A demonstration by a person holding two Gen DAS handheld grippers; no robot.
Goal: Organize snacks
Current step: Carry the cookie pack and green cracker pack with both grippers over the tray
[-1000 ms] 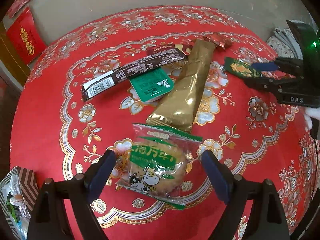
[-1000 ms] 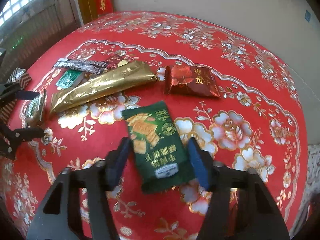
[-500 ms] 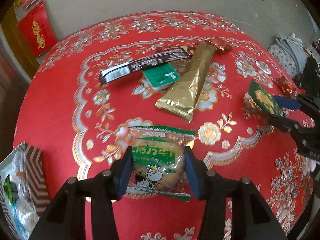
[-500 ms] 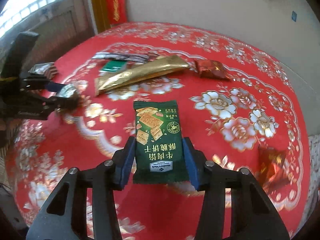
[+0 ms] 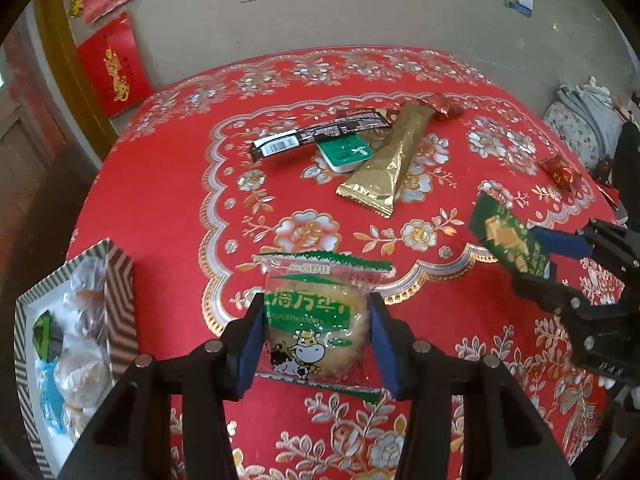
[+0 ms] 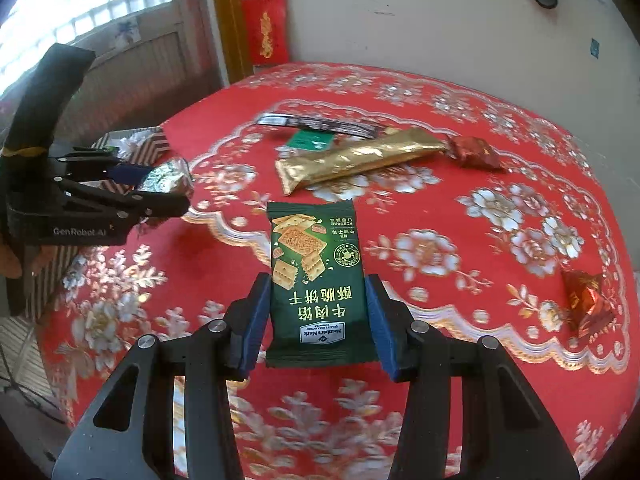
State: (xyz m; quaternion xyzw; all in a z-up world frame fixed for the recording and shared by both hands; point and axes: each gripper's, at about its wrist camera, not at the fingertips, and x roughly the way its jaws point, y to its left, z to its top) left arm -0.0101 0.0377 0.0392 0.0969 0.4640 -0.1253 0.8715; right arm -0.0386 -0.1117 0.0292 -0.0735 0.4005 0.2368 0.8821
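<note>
Left gripper point(image 5: 316, 338) clamped on cow-print cake packet point(image 5: 316, 320), beside striped box point(image 5: 120, 280) at table edge. Right gripper point(image 6: 318, 320) clamped on green cracker pack point(image 6: 316, 276); open red tablecloth point(image 6: 460, 300) ahead.

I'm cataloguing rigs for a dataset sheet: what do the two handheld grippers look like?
Both are black plastic scissor-style frames with silver rivets and blue pads on the fingers. The left gripper carries white "GenRobot.AI" lettering and a black curved handle. The right gripper looks the same build.
</note>
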